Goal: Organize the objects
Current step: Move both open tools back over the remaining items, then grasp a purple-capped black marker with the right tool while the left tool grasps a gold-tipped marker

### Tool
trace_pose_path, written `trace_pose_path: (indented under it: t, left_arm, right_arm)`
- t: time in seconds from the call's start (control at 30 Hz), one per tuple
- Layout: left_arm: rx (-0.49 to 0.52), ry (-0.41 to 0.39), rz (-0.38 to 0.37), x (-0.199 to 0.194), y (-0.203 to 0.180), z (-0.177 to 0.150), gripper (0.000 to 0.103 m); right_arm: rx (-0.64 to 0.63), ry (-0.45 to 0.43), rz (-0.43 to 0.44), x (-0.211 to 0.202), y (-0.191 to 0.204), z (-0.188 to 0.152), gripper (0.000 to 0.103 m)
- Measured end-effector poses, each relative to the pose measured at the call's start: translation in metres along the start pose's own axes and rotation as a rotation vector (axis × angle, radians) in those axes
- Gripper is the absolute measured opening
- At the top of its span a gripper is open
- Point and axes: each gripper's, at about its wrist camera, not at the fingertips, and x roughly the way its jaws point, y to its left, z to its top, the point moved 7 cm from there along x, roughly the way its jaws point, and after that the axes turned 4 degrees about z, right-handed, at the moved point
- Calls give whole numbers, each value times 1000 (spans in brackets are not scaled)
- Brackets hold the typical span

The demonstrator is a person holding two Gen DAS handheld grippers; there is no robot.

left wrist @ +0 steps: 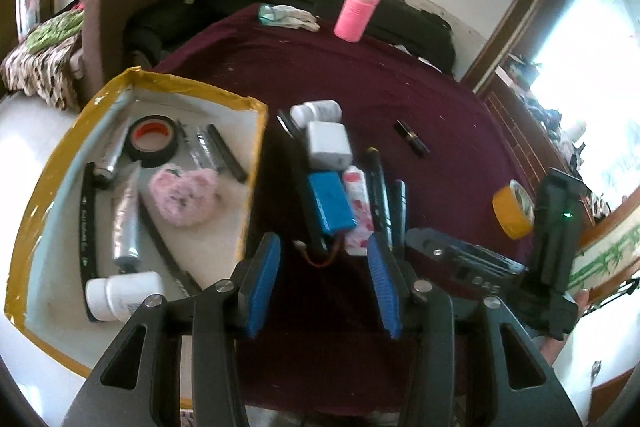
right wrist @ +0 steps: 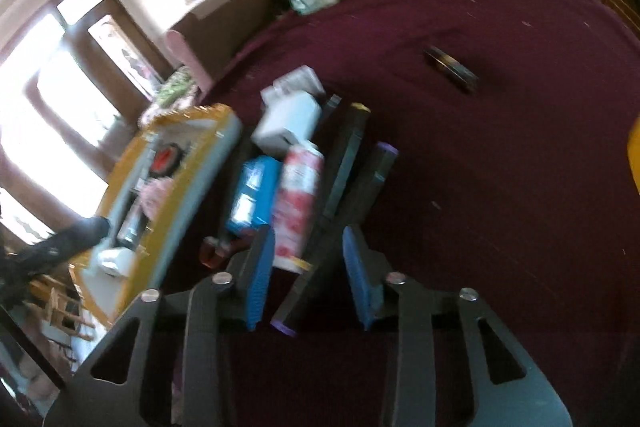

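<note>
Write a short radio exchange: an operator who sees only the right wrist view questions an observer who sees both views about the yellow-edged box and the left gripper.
Operator: The box is a blur in my view. What lies along its far-left side?
Observer: Two silver tubes lie there inside the box, one behind the other.
Operator: I can't see the left gripper's fingers at all. Are they open?
Observer: Yes. The left gripper is open and empty, and the blue battery pack lies just ahead of its fingers.
</note>
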Motion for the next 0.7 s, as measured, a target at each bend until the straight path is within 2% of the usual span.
trace_pose_path:
  t: [0.07,0.23,0.3,0.33,0.4,0.5,0.7]
  left_arm:
    - [14,9,-2,1,-7,-6,40]
    - [34,20,3,1,-14,-13,40]
    - [34,18,8,0,-16,-15,40]
    - [34,19,6,1,-16,-16,40]
    - [35,23,2,2,-18,-17,40]
    - [41,29,-1,3,-21,-17,40]
    - [60,43,-2,11,-32,-19,40]
  right_arm:
    - [11,26,-21,6,-4,-6,26]
    - [-14,49,-39,15,8,-13,26]
    - [-45,62,-124,20,11,-19,26]
    - [-65,63,-156,22,11,-21,22]
    - [-80,72,-186,24,9,-26,18]
    - [-71,68,-199,17,1,-28,14]
    - [-39,53,-233,5,-21,-25,14]
